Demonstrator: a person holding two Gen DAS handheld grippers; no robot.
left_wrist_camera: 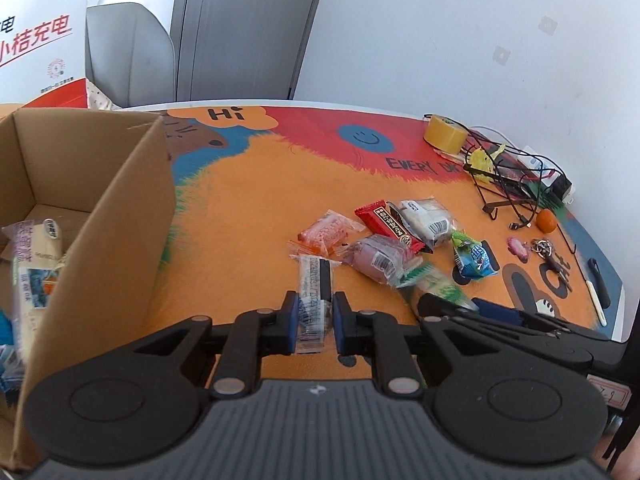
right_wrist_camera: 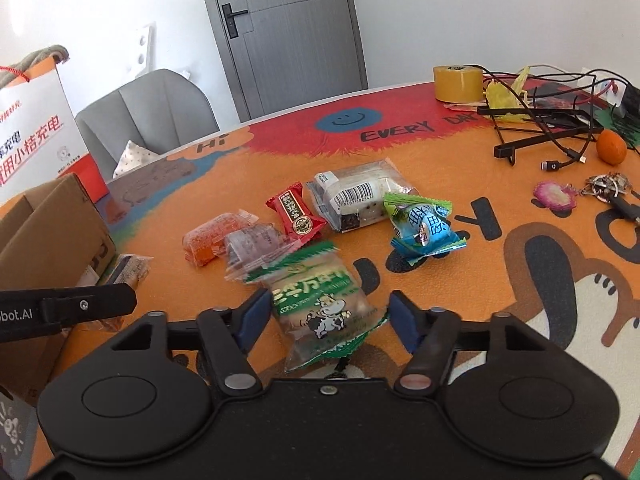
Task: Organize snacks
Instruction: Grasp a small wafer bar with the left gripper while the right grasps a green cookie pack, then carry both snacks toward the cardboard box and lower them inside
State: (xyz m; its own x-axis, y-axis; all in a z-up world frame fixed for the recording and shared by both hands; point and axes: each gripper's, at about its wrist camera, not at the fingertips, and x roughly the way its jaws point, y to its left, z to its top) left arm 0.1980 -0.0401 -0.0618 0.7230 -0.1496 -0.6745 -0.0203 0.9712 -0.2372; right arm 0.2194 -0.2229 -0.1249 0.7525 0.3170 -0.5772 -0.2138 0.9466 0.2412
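My left gripper [left_wrist_camera: 315, 312] is shut on a long clear snack packet [left_wrist_camera: 314, 296] with a dark strip, held beside the open cardboard box [left_wrist_camera: 120, 208], which holds several snacks. My right gripper [right_wrist_camera: 326, 316] is open around a green-edged packet with a cow print [right_wrist_camera: 320, 300] lying on the table. A pile of snacks lies beyond: a red packet [right_wrist_camera: 296, 212], an orange jelly packet [right_wrist_camera: 212, 236], a purple packet [right_wrist_camera: 252, 244], a clear barcode packet [right_wrist_camera: 356, 196] and a blue-green packet [right_wrist_camera: 424, 228]. The left gripper's arm [right_wrist_camera: 80, 304] shows in the right wrist view.
An orange patterned mat [left_wrist_camera: 260, 184] covers the table. At the far right are a yellow tape roll [right_wrist_camera: 458, 82], a black wire stand with cables [right_wrist_camera: 544, 120], a small orange [right_wrist_camera: 611, 147], a pink charm and keys [right_wrist_camera: 556, 196]. A grey chair [right_wrist_camera: 148, 112] stands behind.
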